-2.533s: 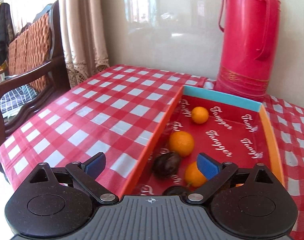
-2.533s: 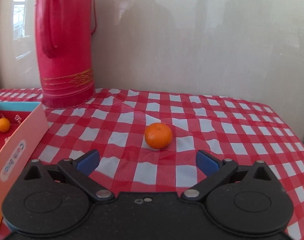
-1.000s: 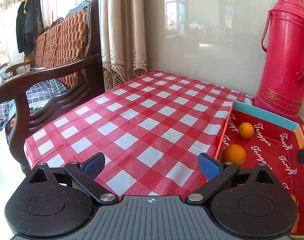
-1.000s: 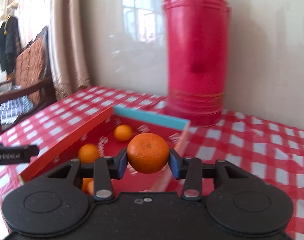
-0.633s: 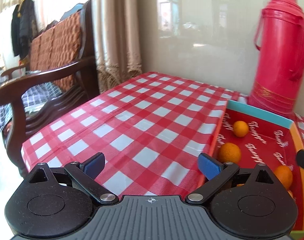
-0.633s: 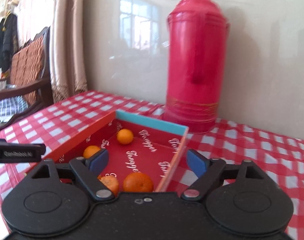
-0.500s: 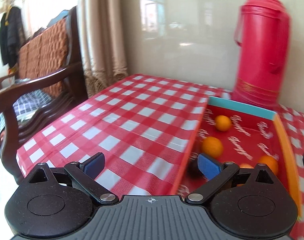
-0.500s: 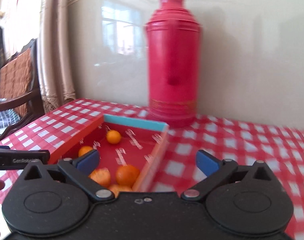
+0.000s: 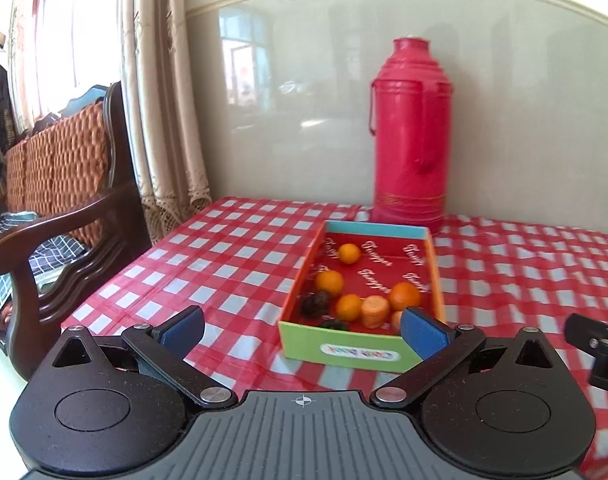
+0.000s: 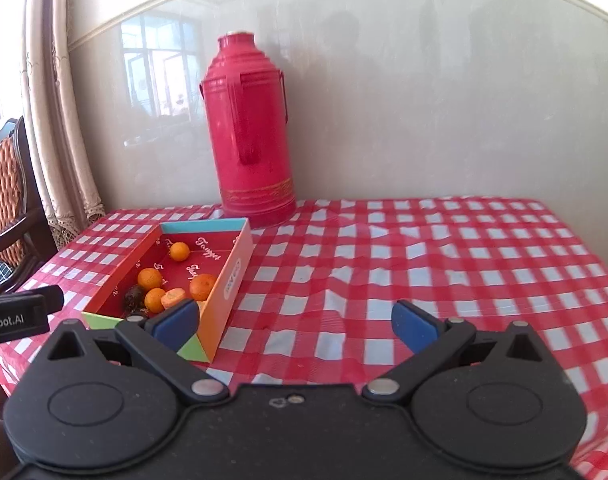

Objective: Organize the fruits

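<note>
1. Left gripper [image 9: 302,326], black body with blue pads: jaws wide, nothing between them. It hangs above the near edge of the red-and-white checked tabletop [image 9: 240,256], pointed at the box.
2. Right gripper [image 10: 296,320], same build: jaws wide, empty, over the tabletop just right of the box. Its left pad overlaps the box's near right corner in the right wrist view; contact can't be judged.
3. Shallow open cardboard box [image 9: 359,354], red printed inside, green near wall, orange side walls, teal far wall, sits flat on the tabletop toward its left side, short end facing the grippers.
4. All visible fruit is inside the box:
   - small orange tangerine [image 9: 349,253] alone near the far wall
   - orange tangerine [image 9: 329,282] against the left wall, mid-box
   - larger orange tangerine [image 9: 405,296] by the right wall
   - small orange tangerine [image 9: 348,306] and a pale orange cut-faced piece [image 9: 375,311] side by side, touching or nearly so, between those two
   - dark wrinkled fruit [image 9: 315,303] at the left wall, a second dark one [image 9: 333,324] at the near wall, partly hidden by it
   - one more orange bit shows behind the left gripper's right pad, too hidden to identify.
5. Tall red plastic thermos flask [image 9: 409,160] with handle stands upright just behind the box, against the glossy beige wall.
6. Dark wooden armchair [image 9: 64,216] with woven orange back stands off the tabletop's left edge, beige curtain [image 9: 160,100] behind it.
</note>
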Tool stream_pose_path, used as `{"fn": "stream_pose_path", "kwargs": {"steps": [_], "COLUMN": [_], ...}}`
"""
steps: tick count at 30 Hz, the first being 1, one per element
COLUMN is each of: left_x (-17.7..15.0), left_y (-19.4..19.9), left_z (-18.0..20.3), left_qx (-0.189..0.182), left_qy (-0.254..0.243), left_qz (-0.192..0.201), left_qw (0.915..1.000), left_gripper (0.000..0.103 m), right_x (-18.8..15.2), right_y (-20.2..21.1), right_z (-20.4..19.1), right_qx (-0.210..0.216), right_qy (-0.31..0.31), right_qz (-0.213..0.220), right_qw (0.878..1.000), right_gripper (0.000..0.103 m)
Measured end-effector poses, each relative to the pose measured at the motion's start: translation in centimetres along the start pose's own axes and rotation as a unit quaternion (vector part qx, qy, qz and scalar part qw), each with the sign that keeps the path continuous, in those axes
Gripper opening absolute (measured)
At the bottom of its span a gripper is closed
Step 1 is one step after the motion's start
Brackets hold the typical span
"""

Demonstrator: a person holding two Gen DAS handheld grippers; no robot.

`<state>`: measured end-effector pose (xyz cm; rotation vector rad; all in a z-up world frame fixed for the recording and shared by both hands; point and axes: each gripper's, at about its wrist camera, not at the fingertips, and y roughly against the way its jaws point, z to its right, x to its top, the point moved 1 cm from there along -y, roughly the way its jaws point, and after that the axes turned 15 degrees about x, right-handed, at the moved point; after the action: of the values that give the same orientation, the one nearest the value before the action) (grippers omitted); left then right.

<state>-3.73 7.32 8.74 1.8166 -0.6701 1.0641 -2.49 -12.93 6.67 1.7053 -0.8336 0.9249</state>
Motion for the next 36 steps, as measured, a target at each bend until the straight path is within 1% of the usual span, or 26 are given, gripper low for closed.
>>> {"fn": "stream_pose_path", "kwargs": {"steps": [4, 9, 12, 20, 27, 36], "left_x": [-0.2, -0.3, -0.3, -0.1, -0.2, -0.3], "left_y": [1.7, 2.7, 2.8, 3.0, 3.2, 2.9], "left_z": [-0.6, -1.2, -1.3, -1.8, -1.6, -1.5], "left_qx": [-0.007, -0.007, -0.006, -0.004, -0.003, -0.004], "left_qy": [-0.001, -0.002, -0.004, 0.004, 0.0, -0.006], "left_qz": [0.001, 0.008, 0.007, 0.009, 0.014, 0.007], "left_qw": [1.0, 0.9999, 1.0, 0.9999, 0.9999, 1.0], "left_gripper": [0.103, 0.103, 0.103, 0.103, 0.103, 0.103], "right_x": [-0.1, 0.2, 0.5, 0.2, 0.2, 0.1], "right_y": [1.7, 2.2, 2.3, 2.0, 1.9, 1.7], "right_z": [-0.7, -1.9, -2.6, -3.2, -3.3, -3.4], "right_qx": [0.0, -0.003, -0.006, 0.005, 0.005, 0.01], "right_qy": [-0.001, 0.016, 0.026, 0.029, 0.028, 0.027], "right_qz": [0.009, 0.001, 0.002, -0.006, -0.007, -0.009], "right_qw": [1.0, 1.0, 1.0, 1.0, 1.0, 1.0], "right_gripper": [0.097, 0.097, 0.097, 0.097, 0.097, 0.097]}}
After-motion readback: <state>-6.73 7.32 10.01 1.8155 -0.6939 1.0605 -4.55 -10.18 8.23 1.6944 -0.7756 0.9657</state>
